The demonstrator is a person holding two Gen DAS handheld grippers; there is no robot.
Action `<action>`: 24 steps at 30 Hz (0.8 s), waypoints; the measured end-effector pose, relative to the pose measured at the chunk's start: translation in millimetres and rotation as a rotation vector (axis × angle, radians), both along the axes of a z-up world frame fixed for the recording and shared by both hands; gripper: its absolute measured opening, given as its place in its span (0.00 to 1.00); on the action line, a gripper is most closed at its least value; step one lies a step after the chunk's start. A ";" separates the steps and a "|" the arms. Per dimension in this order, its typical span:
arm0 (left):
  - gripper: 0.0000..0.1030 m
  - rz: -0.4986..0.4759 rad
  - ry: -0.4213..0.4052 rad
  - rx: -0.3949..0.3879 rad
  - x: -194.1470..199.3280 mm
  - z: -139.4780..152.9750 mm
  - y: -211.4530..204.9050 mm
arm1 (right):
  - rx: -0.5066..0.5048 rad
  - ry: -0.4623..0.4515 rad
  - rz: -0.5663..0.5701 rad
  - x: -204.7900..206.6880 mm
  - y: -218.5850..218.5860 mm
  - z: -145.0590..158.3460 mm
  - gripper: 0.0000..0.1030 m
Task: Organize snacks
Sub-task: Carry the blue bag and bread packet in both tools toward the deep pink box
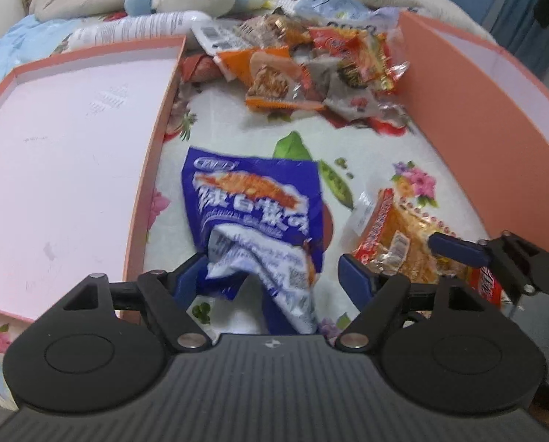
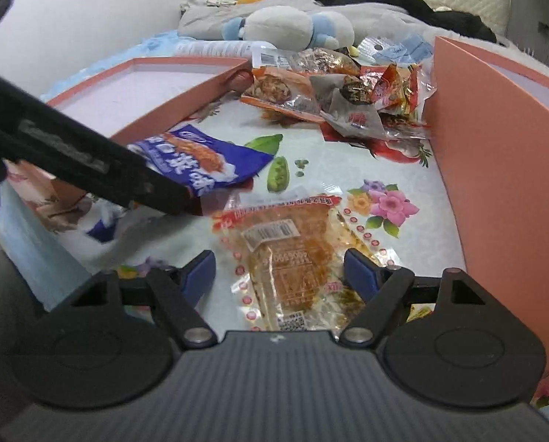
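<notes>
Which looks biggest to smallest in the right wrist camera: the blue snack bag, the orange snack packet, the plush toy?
1. orange snack packet, though it lies nearest the camera, so that is unsure.
2 and 3. plush toy and blue snack bag look alike; the bag is partly hidden.

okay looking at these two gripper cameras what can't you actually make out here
- Blue snack bag: print is motion-blurred in the left wrist view; the left gripper covers its near end in the right wrist view.
- Clear orange snack pack: its lower end is hidden behind the right gripper body.
- Snack pile: packs overlap, labels too small to read.
- Right pink box: only its outer wall shows; its contents are hidden.
</notes>
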State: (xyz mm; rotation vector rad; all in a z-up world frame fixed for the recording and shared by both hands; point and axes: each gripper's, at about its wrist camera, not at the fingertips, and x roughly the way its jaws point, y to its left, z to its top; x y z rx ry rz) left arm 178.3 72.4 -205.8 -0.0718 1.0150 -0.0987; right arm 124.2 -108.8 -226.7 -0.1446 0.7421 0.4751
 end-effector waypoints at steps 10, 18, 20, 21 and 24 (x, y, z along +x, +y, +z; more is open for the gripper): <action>0.49 0.093 -0.040 -0.051 -11.7 4.5 5.9 | 0.026 0.019 -0.049 -4.0 -11.6 14.6 0.19; 0.48 0.128 -0.091 -0.100 -41.0 43.5 0.2 | 0.102 0.031 -0.138 -26.0 -29.2 57.8 0.18; 0.48 0.141 -0.101 -0.105 -49.1 57.2 -1.1 | 0.129 0.010 -0.151 -34.7 -33.3 74.5 0.18; 0.48 0.149 -0.108 -0.112 -53.9 64.8 -1.6 | 0.151 0.003 -0.156 -38.9 -36.3 82.4 0.18; 0.48 0.152 -0.126 -0.114 -68.4 85.3 -7.0 | 0.193 -0.028 -0.183 -55.1 -42.6 105.9 0.18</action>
